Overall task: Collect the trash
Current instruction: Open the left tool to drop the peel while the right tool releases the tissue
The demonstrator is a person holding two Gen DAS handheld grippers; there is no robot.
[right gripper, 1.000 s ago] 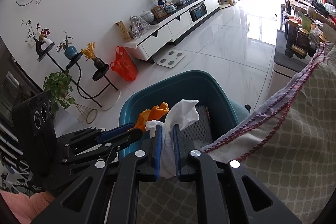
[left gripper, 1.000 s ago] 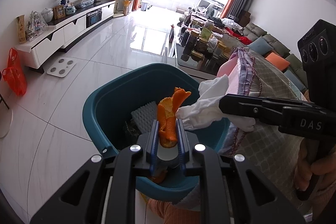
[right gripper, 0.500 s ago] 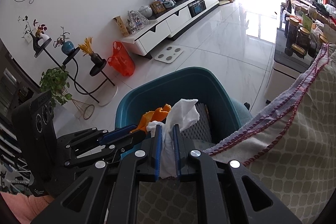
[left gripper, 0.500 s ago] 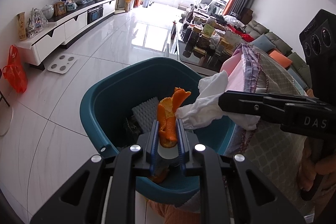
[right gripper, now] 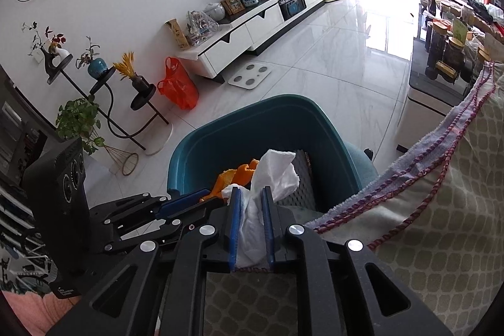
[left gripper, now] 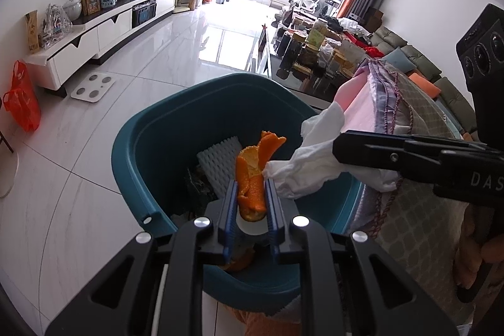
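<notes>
A teal trash bin (left gripper: 126,147) stands on the floor below both grippers, with a white foam net (left gripper: 217,156) and dark scraps inside. My left gripper (left gripper: 251,188) is shut on a curled orange peel (left gripper: 249,169) over the bin's mouth. From the right, my right gripper (left gripper: 337,147) holds a crumpled white tissue (left gripper: 302,172) beside the peel. In the right wrist view the tissue (right gripper: 274,175) sits between the blue pads of my right gripper (right gripper: 252,191), whose jaws are opening slightly. The peel (right gripper: 239,173) and my left gripper (right gripper: 201,197) show at its left, above the bin (right gripper: 220,128).
A quilted cloth with red stitching (right gripper: 441,210) drapes close on the right of the bin. A low table crowded with jars (left gripper: 315,52) stands beyond. Along the wall are a white TV cabinet (left gripper: 94,33), an orange plastic bag (left gripper: 22,96), a scale (left gripper: 93,87) and a plant stand (right gripper: 104,96).
Both grippers have stayed over the bin with their loads. The gap between the right gripper's pads has widened a little around the tissue.
</notes>
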